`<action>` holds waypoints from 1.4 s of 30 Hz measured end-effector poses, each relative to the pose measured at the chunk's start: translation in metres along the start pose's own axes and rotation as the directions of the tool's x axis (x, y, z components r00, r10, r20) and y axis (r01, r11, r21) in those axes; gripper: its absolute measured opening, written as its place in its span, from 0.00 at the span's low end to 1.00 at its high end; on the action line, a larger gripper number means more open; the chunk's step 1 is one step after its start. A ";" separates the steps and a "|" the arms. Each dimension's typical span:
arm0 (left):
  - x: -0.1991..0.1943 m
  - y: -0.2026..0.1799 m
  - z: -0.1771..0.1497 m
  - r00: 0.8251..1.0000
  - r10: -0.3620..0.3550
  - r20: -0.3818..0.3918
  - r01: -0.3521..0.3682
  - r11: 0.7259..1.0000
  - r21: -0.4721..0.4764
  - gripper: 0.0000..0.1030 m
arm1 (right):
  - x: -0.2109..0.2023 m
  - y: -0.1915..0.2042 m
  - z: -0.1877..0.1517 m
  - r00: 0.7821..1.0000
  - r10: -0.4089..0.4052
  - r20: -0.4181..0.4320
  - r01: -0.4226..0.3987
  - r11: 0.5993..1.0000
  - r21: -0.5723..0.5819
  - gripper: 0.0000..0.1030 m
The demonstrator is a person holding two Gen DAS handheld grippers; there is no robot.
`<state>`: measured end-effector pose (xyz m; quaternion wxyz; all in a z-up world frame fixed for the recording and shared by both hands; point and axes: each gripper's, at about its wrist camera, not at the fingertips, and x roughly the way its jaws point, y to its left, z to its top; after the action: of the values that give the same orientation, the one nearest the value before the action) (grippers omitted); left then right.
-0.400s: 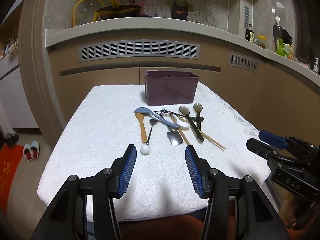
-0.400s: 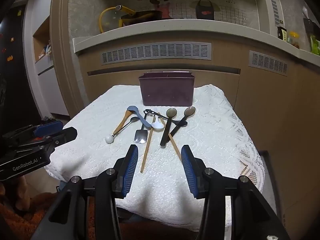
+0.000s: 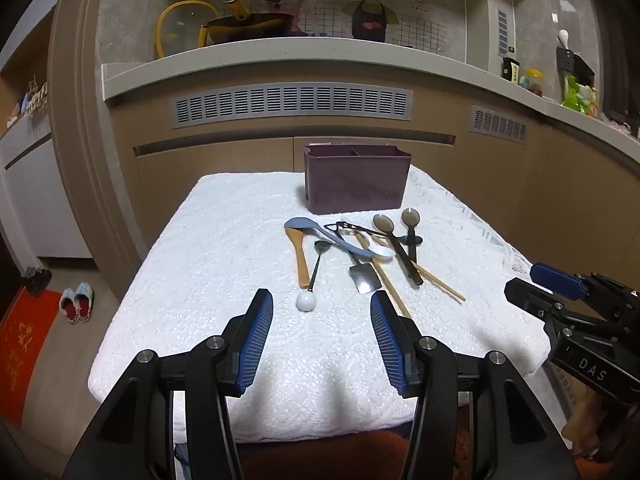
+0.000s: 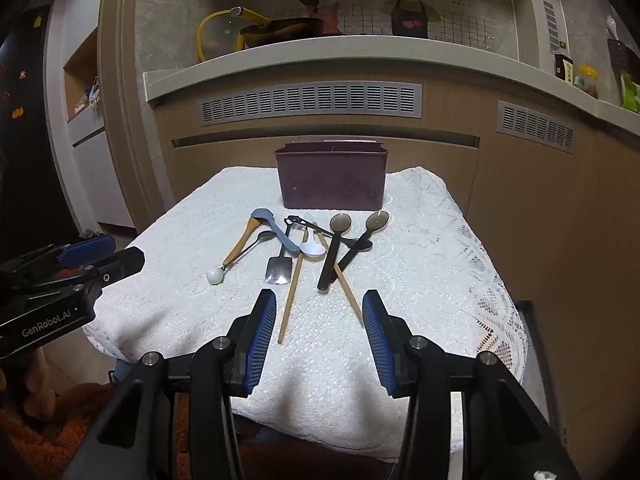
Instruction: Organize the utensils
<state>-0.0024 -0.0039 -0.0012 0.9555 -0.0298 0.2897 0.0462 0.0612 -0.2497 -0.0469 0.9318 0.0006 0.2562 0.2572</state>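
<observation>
Left wrist view: the left gripper hovers over the near edge of a table covered in white lace cloth, its blue-padded jaws wide apart with nothing between them. Just ahead lies a loose pile of utensils: a ball-ended spoon, a wooden spoon, a blue ladle, a white spoon, a small metal spatula, two dark spoons and chopsticks. Behind them, at the far side, stands a purple divided caddy, seemingly empty. The right gripper juts in from the right.

Right wrist view: the right gripper also stands open and empty, tilted down towards the pile. One chopstick ends just ahead of its left pad. The caddy sits beyond; the left gripper shows at the left edge.

Risks, as a judgement: the utensils overlap, so lifting one may drag or flick its neighbours. Thin chopsticks could slip from the pads, and the lace could snag a fingertip.
</observation>
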 end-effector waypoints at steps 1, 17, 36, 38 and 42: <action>0.000 0.000 0.000 1.000 -0.001 0.000 0.001 1.000 0.001 0.50 | 0.016 0.028 0.004 0.999 -0.033 -0.010 0.032 0.999 -0.030 0.42; 0.001 0.000 0.002 1.000 -0.003 -0.008 0.003 1.000 0.006 0.50 | 0.019 0.027 0.002 0.999 -0.033 -0.027 0.032 0.999 -0.021 0.42; 0.001 -0.002 0.000 1.000 -0.010 -0.012 0.010 1.000 0.005 0.50 | 0.019 0.027 0.000 0.999 -0.030 -0.039 0.029 0.999 -0.014 0.42; 0.002 -0.001 0.000 1.000 -0.008 -0.012 0.008 1.000 0.006 0.50 | 0.019 0.027 0.000 0.999 -0.028 -0.041 0.028 1.000 -0.014 0.42; 0.002 -0.002 -0.001 1.000 -0.008 -0.013 0.008 1.000 0.005 0.50 | 0.019 0.027 0.000 0.999 -0.029 -0.041 0.028 1.000 -0.013 0.42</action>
<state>-0.0008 -0.0058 -0.0027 0.9538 -0.0287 0.2961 0.0413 0.0623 -0.2170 -0.0522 0.9298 -0.0142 0.2739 0.2456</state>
